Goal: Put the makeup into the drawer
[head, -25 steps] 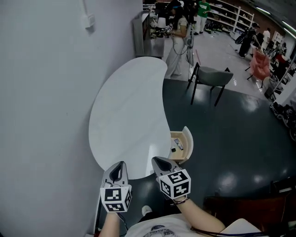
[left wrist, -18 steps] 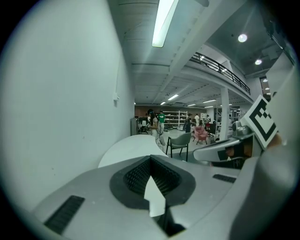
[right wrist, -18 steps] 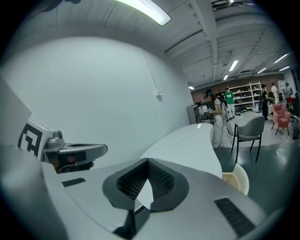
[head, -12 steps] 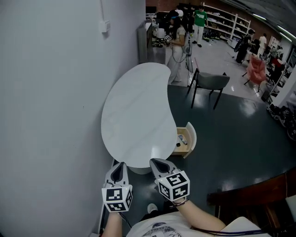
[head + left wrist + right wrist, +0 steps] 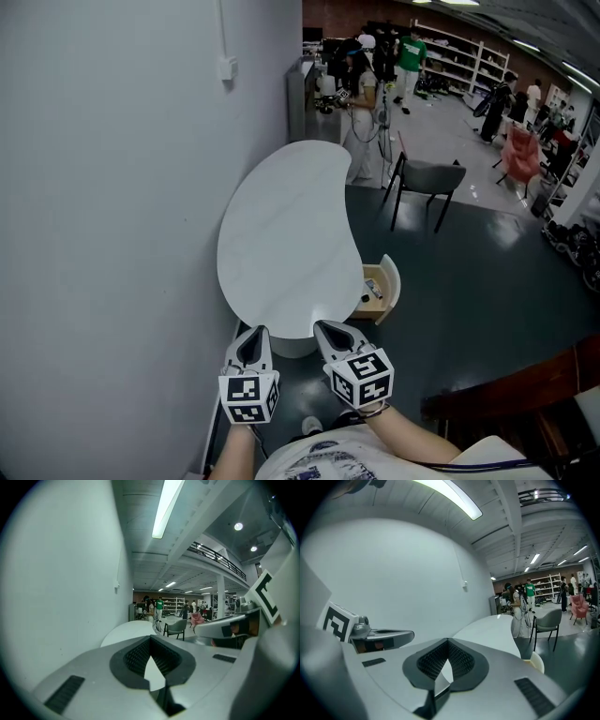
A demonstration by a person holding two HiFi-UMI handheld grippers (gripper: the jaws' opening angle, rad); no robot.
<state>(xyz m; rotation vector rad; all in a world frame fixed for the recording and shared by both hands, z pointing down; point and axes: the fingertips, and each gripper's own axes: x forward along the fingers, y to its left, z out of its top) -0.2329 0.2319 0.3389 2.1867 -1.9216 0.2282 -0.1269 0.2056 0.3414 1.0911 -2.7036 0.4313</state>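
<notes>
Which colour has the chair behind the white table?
Grey chair, with thin black legs; the head view shows it best.

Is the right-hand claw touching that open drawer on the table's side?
Apart. The head view shows the right gripper, shut and empty, with a strip of dark floor between it and the open drawer.

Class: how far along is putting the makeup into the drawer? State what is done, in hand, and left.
Done: small items lie in the open drawer, and no makeup shows on the white table. In hand: nothing; the left gripper and right gripper are both shut and empty, short of the table. Left: probably closing the drawer.
</notes>
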